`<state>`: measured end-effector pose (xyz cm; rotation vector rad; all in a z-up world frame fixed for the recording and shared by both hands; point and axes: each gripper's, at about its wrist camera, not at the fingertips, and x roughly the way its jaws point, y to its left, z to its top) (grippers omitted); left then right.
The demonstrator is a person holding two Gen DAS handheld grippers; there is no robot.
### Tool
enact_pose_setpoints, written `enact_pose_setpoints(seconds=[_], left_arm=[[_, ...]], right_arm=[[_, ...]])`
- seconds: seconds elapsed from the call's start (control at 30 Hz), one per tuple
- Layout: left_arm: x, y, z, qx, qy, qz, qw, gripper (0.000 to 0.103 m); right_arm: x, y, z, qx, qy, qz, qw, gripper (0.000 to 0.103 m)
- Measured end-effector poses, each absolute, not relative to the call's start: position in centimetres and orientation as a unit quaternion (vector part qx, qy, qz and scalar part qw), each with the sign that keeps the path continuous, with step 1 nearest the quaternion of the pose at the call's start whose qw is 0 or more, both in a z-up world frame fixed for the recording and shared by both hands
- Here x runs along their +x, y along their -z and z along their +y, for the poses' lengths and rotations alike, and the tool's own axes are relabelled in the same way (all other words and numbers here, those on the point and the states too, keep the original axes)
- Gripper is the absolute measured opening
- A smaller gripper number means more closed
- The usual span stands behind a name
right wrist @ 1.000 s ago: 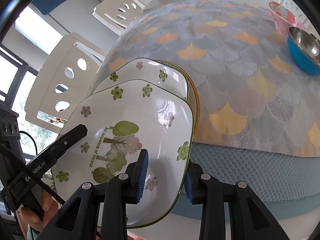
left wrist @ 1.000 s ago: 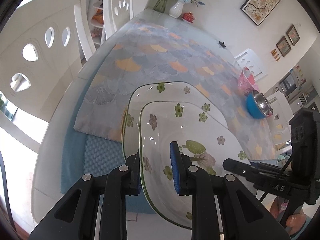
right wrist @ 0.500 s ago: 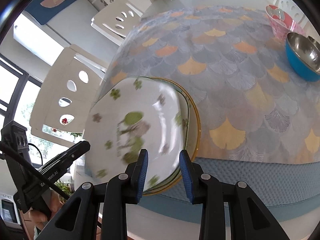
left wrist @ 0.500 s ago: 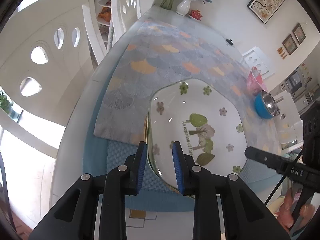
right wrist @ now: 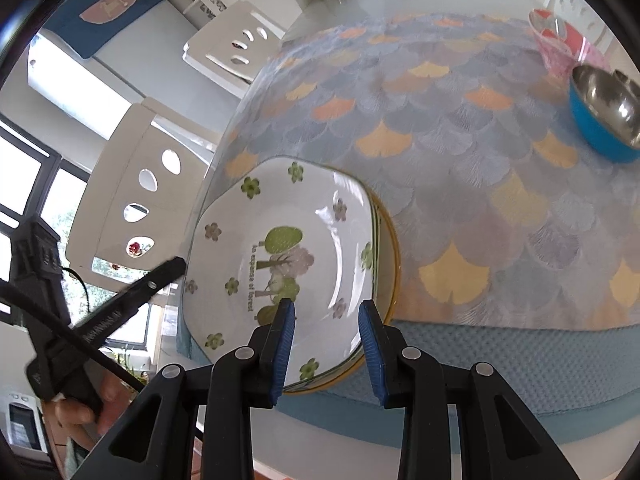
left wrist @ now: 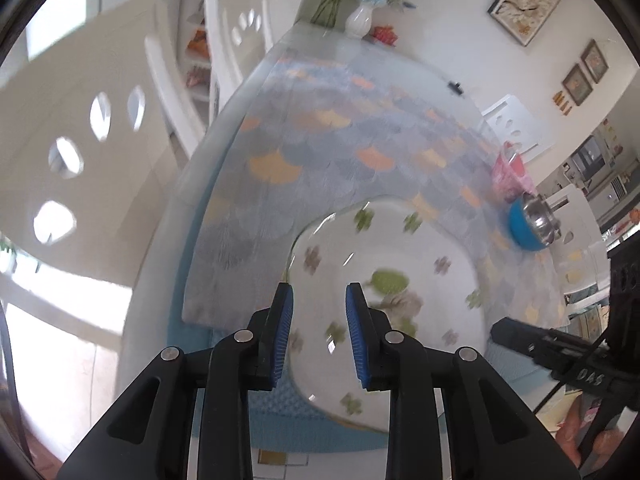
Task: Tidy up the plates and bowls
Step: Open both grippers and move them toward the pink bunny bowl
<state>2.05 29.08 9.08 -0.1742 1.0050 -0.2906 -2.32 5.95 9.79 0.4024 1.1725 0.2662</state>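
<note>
The floral plate sits nested on the stack at lower centre, so both tongs, left and right, hang narrow and empty above it.

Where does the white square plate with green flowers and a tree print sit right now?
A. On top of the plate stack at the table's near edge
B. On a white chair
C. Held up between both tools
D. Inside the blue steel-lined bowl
A: the white square plate with green flowers and a tree print lies flat on the plate stack, whose yellow-rimmed bottom plate shows beneath, and neither tool grips it.
</note>
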Motion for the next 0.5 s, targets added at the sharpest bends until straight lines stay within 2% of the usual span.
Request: enact_pose_setpoints(seconds=[0.33, 0.5], left_arm=[[4.8, -17.3, 25.5, -0.048, 0.191, 0.398, 0.896, 0.024], [6.2, -20.9, 24.3, -0.055, 0.216, 0.358, 0.907, 0.025]], right_arm=[[-1.0, -13.9, 5.9, 0.17, -0.124, 0.508, 0.835, 0.032], [0.0, -16.2, 4.7, 0.172, -0.107, 0.483, 0.852, 0.04]])
